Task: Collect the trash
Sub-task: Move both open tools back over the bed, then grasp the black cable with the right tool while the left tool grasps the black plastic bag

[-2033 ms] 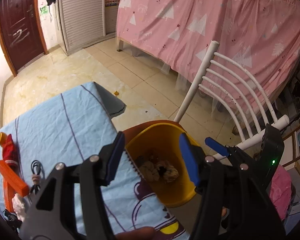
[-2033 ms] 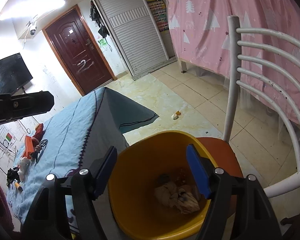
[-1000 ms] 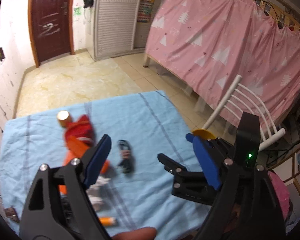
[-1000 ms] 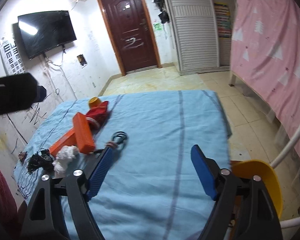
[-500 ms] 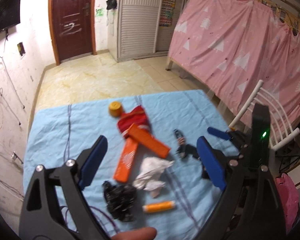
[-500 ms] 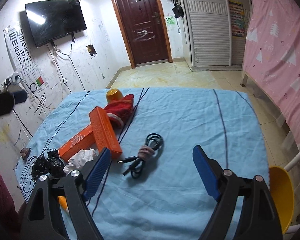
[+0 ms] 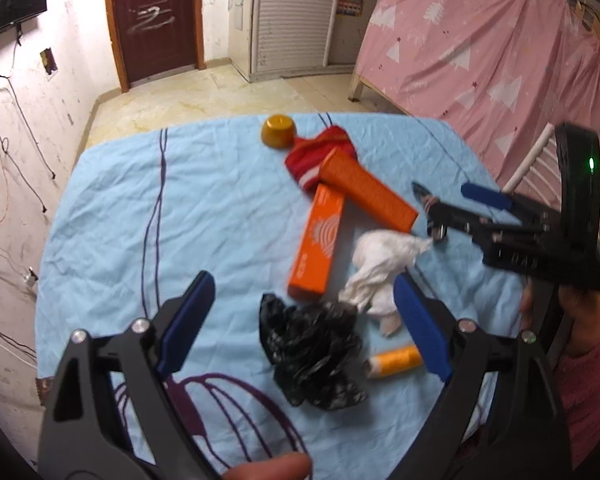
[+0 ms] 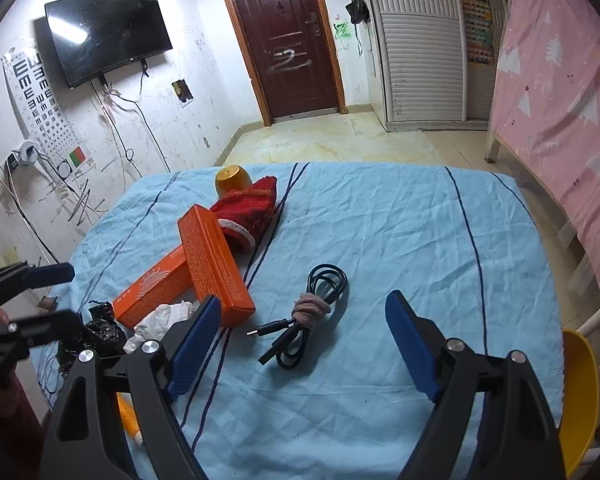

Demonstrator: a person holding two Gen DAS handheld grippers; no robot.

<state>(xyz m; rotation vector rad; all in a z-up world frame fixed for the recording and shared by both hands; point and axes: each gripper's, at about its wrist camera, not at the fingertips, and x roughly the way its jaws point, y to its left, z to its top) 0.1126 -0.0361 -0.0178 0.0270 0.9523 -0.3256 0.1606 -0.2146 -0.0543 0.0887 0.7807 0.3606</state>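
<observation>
Half the yellow bin [image 8: 578,404] is cut off at frame edge.

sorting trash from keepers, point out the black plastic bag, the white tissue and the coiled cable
black plastic bag [image 7: 314,350], left wrist view, middle of the crumple
white tissue [image 7: 380,266], left wrist view, its crumpled centre
coiled cable [image 8: 327,278], right wrist view, upper loop

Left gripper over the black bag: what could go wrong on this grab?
1. The black bag lies against the white tissue and an orange box; the open left gripper, whose jaws have just been opening, may catch those too.
2. The small orange tube sits by the right finger and could get knocked.
3. The right gripper hangs close; the two could collide.
</observation>
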